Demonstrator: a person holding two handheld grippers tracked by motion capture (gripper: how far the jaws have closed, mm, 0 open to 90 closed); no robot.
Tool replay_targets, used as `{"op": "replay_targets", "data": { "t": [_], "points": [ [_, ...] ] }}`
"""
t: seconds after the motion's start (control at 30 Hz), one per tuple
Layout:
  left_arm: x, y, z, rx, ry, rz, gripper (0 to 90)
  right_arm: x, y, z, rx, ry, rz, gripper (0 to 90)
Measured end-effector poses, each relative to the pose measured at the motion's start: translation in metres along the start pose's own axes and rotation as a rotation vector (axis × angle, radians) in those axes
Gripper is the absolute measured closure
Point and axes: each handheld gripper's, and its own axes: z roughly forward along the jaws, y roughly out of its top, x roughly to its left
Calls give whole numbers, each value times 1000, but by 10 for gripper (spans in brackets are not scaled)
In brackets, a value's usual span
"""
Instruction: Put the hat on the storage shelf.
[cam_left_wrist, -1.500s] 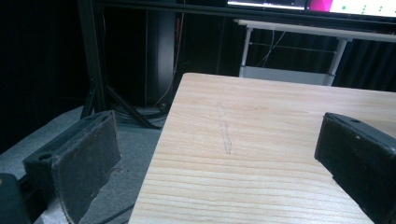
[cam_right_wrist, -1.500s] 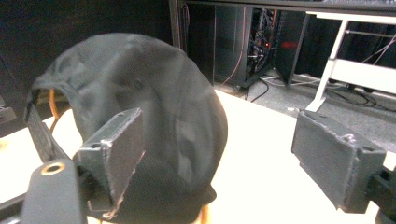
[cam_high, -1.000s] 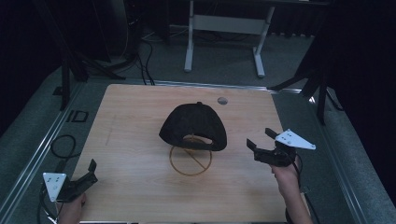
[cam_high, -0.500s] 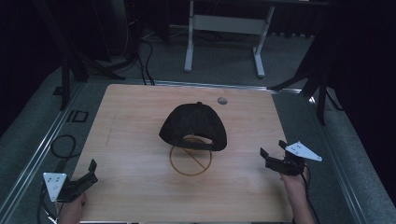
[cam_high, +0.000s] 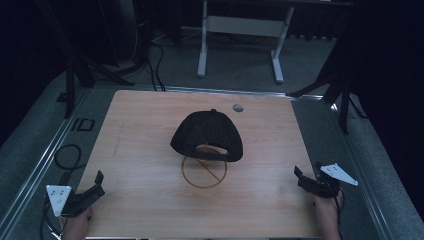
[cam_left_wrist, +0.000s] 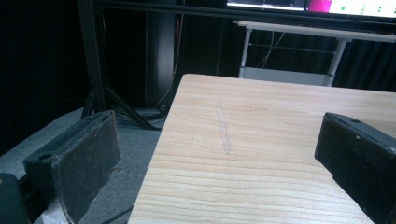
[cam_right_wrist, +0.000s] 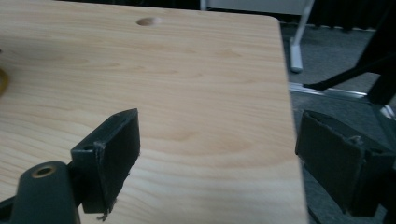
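Observation:
A black cap (cam_high: 207, 134) rests in the middle of the wooden table (cam_high: 145, 125), its rear overlapping a yellow ring mark with a slash (cam_high: 204, 172) on the tabletop. My left gripper (cam_high: 98, 184) sits at the near left corner, open and holding nothing; its jaws stand wide apart over the table's left edge (cam_left_wrist: 159, 154). At the near right edge my right gripper (cam_high: 304, 177) is open too, empty, with its jaws straddling the table's right edge (cam_right_wrist: 292, 140). A sliver of the yellow ring (cam_right_wrist: 2, 79) shows at the left of the right gripper view.
A round hole (cam_high: 238, 107) is in the table near its far edge, also seen as hole (cam_right_wrist: 148, 21). A white metal stand (cam_high: 240, 30) is behind the table. Black tripod legs (cam_high: 330, 90) and cables (cam_high: 65, 157) lie on the grey floor beside the table.
My right gripper has pulled back from near the cap toward the near right edge of the table. The left gripper and the cap have stayed put.

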Motion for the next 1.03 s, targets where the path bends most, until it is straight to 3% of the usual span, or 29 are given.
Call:
{"op": "replay_targets", "data": {
  "t": [0.33, 0.53, 0.67, 0.8, 1.03],
  "points": [
    [0, 0, 0, -2, 2, 2, 5, -15, -17, -11, 0, -99, 37, 138],
    [0, 0, 0, -1, 1, -1, 5, -18, -27, -11, 9, -167, 21, 138],
    [0, 0, 0, -2, 0, 0, 5, -21, -28, -13, -14, -204, 42, 138],
    [0, 0, 0, -2, 1, -2, 5, -24, -30, -16, -44, -227, 64, 139],
    [0, 0, 0, -2, 0, -3, 5, -27, -31, -18, -63, -227, 98, 139]
  ]
}}
